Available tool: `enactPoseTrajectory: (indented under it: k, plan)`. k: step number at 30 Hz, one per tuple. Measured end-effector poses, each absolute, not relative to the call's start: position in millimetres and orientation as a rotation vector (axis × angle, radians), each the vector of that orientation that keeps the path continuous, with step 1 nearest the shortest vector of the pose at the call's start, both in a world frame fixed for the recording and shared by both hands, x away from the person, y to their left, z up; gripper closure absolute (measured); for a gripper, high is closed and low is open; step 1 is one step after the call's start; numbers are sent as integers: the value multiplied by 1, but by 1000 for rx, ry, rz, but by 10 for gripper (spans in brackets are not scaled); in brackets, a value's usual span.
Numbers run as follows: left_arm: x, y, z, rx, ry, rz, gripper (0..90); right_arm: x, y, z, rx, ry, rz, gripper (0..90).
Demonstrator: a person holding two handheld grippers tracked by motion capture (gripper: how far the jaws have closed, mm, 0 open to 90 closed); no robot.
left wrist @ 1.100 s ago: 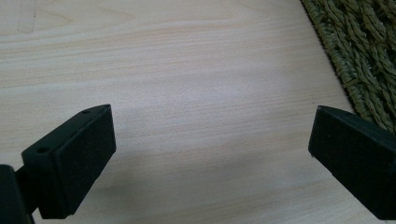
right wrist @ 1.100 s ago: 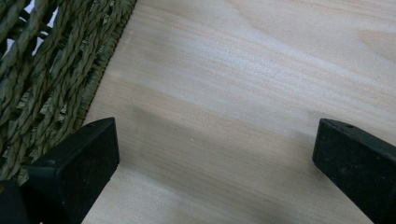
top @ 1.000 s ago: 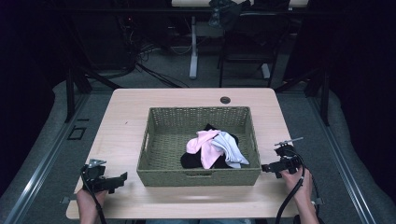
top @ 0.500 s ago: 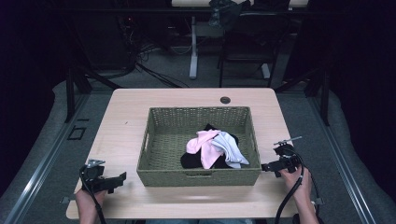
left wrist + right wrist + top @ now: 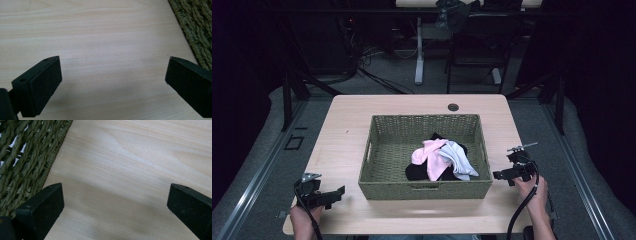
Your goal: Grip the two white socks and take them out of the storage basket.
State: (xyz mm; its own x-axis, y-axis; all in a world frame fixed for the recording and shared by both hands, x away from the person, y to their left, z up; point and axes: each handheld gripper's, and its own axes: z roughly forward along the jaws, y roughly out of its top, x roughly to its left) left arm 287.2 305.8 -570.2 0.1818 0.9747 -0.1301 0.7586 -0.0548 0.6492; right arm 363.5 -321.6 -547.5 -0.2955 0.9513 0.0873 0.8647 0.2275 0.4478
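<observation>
Basket (image 5: 382,150) on table (image 5: 342,125) — clothes (image 5: 439,159) inside, untouched; left gripper (image 5: 336,192), right gripper (image 5: 498,175) wide open, empty — nothing begun.

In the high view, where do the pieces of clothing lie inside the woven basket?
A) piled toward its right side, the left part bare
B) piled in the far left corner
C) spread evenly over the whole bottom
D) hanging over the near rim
A: the pink cloth, the light blue cloth and the black cloth lie bunched in the right half of the basket, whose left floor is bare.
</observation>
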Motion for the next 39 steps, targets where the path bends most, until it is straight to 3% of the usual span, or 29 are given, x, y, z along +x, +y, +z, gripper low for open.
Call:
enactPoseTrajectory:
  k: [22, 39]
  plan:
    - [282, 308, -569, 1846, 1633, 462, 10, 375, -325, -499, 1652, 2303, 644, 19]
    - [285, 305, -569, 1852, 1622, 459, 10, 389, -281, -422, 1432, 2433, 689, 12]
